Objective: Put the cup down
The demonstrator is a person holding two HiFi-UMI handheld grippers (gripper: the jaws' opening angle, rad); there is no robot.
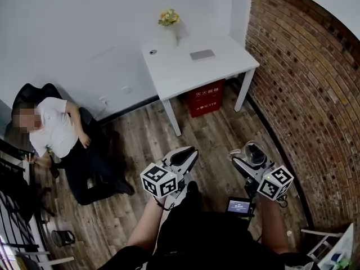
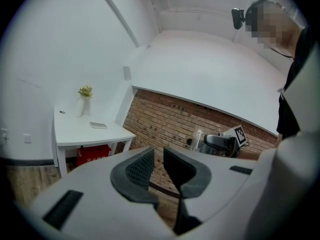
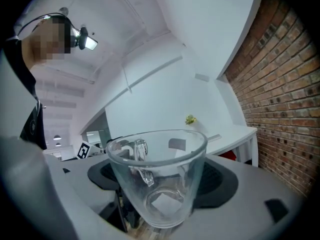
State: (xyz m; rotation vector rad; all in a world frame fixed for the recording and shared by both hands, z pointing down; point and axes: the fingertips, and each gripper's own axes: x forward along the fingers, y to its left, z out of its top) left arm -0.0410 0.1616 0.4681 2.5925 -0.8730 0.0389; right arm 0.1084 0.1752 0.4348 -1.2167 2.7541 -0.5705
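Note:
A clear glass cup [image 3: 159, 181] with a handle sits upright between the dark pads [image 3: 216, 176] of my right gripper [image 3: 160, 171], which is shut on it. In the head view the cup [image 1: 254, 152] is held in the air over the wooden floor, at the tip of the right gripper [image 1: 251, 158]. My left gripper [image 1: 185, 157] hangs beside it to the left. Its jaws stand a narrow gap apart with nothing between the pads [image 2: 137, 169]. The left gripper view also shows the cup [image 2: 198, 141] from the side.
A white table [image 1: 180, 75] stands ahead against the wall with a flower vase [image 1: 169, 27] and a flat grey object [image 1: 202, 54]. A red box [image 1: 205, 97] sits under it. A person [image 1: 56, 134] sits on the floor at the left. A brick wall [image 1: 315, 94] runs along the right.

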